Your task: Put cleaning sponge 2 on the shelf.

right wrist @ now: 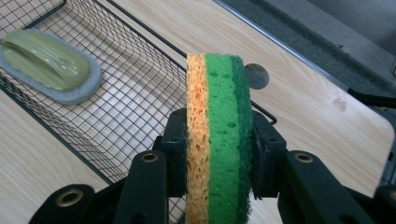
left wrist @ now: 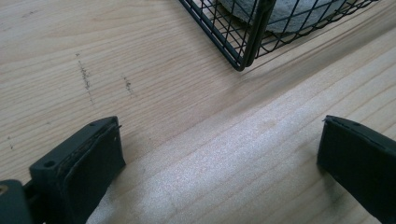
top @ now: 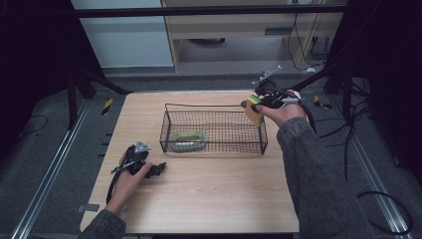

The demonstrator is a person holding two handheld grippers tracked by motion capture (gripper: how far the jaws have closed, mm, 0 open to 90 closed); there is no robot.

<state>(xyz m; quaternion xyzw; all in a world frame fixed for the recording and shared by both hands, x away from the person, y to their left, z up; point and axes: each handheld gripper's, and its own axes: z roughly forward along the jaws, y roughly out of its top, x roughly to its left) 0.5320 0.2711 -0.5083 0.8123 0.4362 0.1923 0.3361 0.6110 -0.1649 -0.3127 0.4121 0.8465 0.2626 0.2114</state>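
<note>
My right gripper [top: 256, 105] is shut on a layered sponge [right wrist: 218, 135], orange on one side and green on the other, held on edge above the right end of the black wire basket [top: 214, 148]. In the high view the sponge [top: 254, 110] hangs just over the basket's right rim. Inside the basket [right wrist: 135, 98] lies an olive-green scrubber with a grey pad [right wrist: 49, 65], seen near the basket's left end as the scrubber [top: 189, 139]. My left gripper [top: 158, 169] rests on the table in front of the basket's left corner, open, with bare wood between its pads [left wrist: 93, 158].
The wooden table [top: 209, 194] has free room in front of the basket. The basket's near corner [left wrist: 243, 56] stands just ahead of my left gripper. A round hole [right wrist: 256, 76] marks the tabletop past the sponge. Beyond the table's far edge are dark floor, cables and frame legs.
</note>
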